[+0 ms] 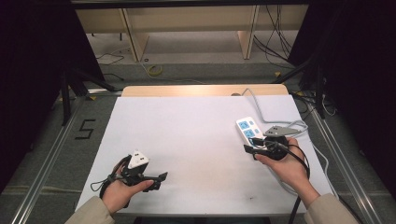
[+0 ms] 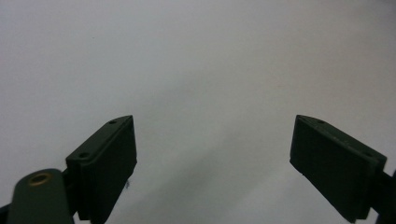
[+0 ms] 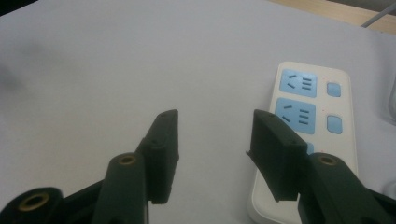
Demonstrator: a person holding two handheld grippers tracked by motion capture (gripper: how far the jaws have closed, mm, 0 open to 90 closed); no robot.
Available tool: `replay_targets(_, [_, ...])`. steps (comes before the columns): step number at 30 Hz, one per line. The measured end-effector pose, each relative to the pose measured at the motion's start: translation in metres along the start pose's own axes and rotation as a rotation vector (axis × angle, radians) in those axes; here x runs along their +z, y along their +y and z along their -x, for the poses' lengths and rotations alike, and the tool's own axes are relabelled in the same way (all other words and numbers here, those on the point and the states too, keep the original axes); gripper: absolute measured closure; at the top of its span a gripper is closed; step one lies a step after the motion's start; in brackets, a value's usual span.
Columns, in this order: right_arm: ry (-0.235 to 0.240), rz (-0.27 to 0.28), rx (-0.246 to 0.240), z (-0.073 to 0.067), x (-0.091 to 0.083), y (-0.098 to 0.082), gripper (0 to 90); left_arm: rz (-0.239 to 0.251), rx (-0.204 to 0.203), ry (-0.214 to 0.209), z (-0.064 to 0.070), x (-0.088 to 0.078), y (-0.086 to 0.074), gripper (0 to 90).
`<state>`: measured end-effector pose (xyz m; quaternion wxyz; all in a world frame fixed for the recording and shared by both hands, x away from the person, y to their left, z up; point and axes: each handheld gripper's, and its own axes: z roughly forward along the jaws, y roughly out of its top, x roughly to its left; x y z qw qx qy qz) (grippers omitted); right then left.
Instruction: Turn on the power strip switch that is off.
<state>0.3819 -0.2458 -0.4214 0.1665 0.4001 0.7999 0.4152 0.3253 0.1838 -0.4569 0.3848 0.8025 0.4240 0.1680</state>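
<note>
- One power strip lies at the right of the high view on the white counter: a flat, rounded white plastic bar with pale blue socket faces and small blue buttons, two of each visible in the right gripper view, trailing a grey cord.
- Right gripper sits just beside its near end, black fingers apart, nothing between them.
- Left gripper, lower left, has its fingers wide apart over bare counter.

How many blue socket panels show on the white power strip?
2 in full on the white power strip: far blue socket panel, middle blue socket panel. A possible third sits behind the right gripper.
</note>
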Motion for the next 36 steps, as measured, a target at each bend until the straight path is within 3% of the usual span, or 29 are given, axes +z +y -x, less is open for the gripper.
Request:
replay_targets(19, [0.063,0.071,0.000,-0.011,-0.022,-0.036,40.3,0.004,0.005,0.001,0.000,-0.002,0.000,14.2])
replay_targets(36, [0.053,0.107,0.012,-0.014,-0.031,-0.039,37.4,0.008,-0.004,-0.005,0.001,-0.002,0.000,14.3])
